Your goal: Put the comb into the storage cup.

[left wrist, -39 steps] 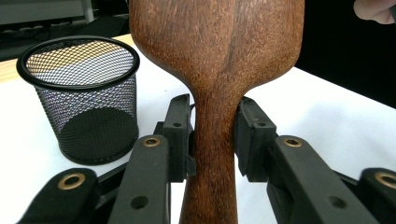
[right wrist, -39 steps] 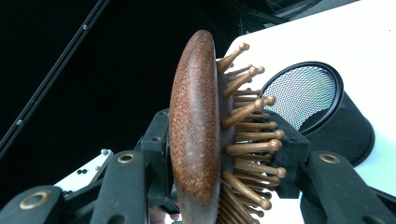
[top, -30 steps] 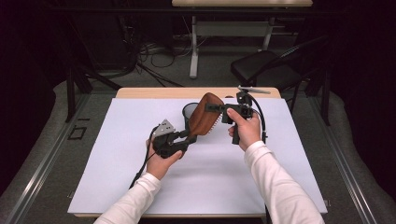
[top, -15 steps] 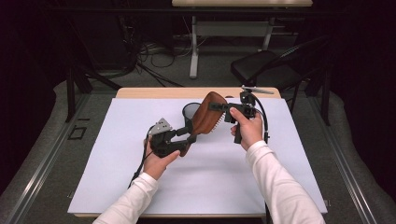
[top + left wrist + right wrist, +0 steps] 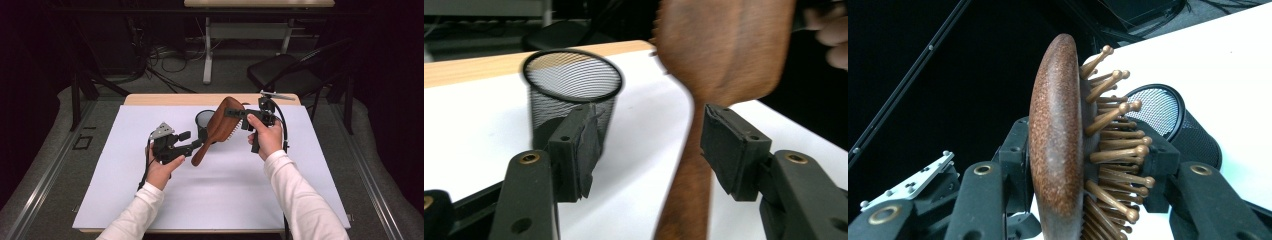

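Above the white tabletop, a hairbrush changes tongs.
Right tongs clamp the hairbrush head; left tongs have just been opening, handle loose between them, beside the mesh cup — the brush now hangs from the right alone.

We've got the hairbrush held up over the middle of the table, slanting — head up toward the right gripper, handle end down by the left gripper. The mesh cup stands on the table right behind the brush, toward the far edge.
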Demonstrator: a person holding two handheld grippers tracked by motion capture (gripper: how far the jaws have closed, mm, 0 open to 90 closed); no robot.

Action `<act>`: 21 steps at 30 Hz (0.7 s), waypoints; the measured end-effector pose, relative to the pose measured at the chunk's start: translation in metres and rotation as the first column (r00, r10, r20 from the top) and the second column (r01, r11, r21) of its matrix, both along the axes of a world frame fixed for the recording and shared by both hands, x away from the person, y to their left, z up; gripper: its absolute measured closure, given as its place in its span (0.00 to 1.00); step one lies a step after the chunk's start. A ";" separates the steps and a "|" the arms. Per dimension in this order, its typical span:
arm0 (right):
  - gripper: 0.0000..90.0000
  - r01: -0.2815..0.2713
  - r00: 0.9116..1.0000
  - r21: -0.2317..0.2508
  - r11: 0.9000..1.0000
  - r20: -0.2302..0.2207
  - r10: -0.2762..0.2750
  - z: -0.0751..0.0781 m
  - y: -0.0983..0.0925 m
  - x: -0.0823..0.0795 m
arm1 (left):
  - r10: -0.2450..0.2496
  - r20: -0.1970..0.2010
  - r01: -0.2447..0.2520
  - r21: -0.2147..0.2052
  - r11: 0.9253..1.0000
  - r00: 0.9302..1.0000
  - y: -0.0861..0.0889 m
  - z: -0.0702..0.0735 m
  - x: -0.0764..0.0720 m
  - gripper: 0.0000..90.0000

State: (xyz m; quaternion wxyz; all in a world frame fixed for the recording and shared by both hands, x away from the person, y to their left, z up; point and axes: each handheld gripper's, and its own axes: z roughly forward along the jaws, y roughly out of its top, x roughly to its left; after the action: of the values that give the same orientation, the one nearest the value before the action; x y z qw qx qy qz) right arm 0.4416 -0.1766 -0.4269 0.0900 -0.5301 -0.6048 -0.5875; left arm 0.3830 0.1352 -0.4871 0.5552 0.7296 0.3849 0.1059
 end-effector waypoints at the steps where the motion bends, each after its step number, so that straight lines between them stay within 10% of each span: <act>1: 0.56 0.000 1.000 -0.002 1.000 0.002 0.000 0.000 0.000 0.000 | 0.006 -0.010 -0.006 -0.002 1.000 1.000 0.002 -0.001 0.001 0.44; 21: 0.56 0.011 1.000 -0.010 1.000 0.010 -0.011 0.009 -0.002 -0.001 | 0.044 0.027 -0.044 -0.006 0.999 0.999 0.012 0.001 0.008 0.46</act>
State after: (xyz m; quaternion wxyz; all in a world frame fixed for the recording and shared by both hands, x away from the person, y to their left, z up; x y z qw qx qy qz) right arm 0.4407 -0.1789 -0.4180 0.0810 -0.5310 -0.6053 -0.5874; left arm 0.3906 0.1471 -0.4865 0.5597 0.7180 0.3937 0.1272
